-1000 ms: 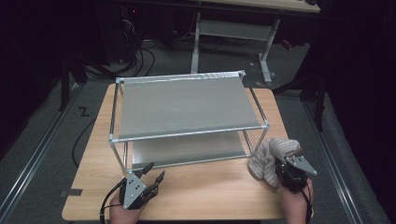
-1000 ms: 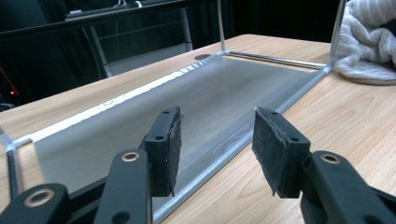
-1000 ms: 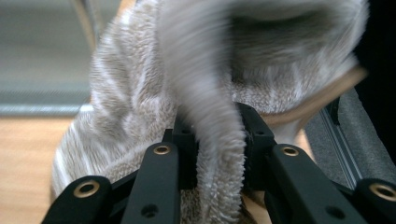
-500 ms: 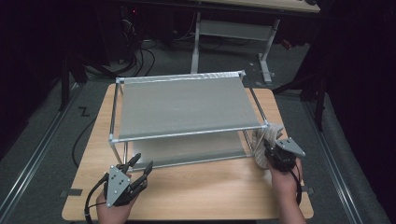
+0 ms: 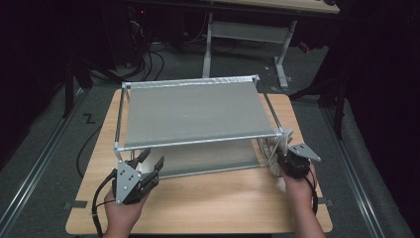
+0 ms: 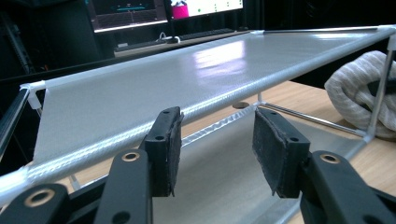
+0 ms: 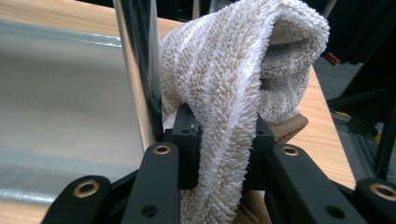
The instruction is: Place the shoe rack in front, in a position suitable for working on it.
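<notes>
A two-tier metal rack (image 5: pixel 193 111) with grey shelves stands on the wooden table (image 5: pixel 223 203). My right gripper (image 5: pixel 284 157) is shut on a white and beige towel (image 5: pixel 274 148) at the rack's front right corner. In the right gripper view the fluffy towel (image 7: pixel 233 70) is pinched in that gripper (image 7: pixel 224 144), right beside the rack's upright post (image 7: pixel 137 70). My left gripper (image 5: pixel 151 158) stands open at the rack's front left corner. Its pads (image 6: pixel 170 149) are empty and level with the gap between the top shelf (image 6: pixel 187 70) and the lower shelf (image 6: pixel 219 172). The towel (image 6: pixel 355 88) shows far right.
Bare tabletop lies in front of the rack between the two hands. The lower shelf (image 7: pixel 56 93) stretches left of the post. A second table frame (image 5: pixel 247 29) and cables (image 5: pixel 143 59) sit on the dark floor beyond the table.
My right gripper has carried the towel left and forward, up to the rack's front right post. My left gripper has shifted slightly left and closer to the rack's front edge.
</notes>
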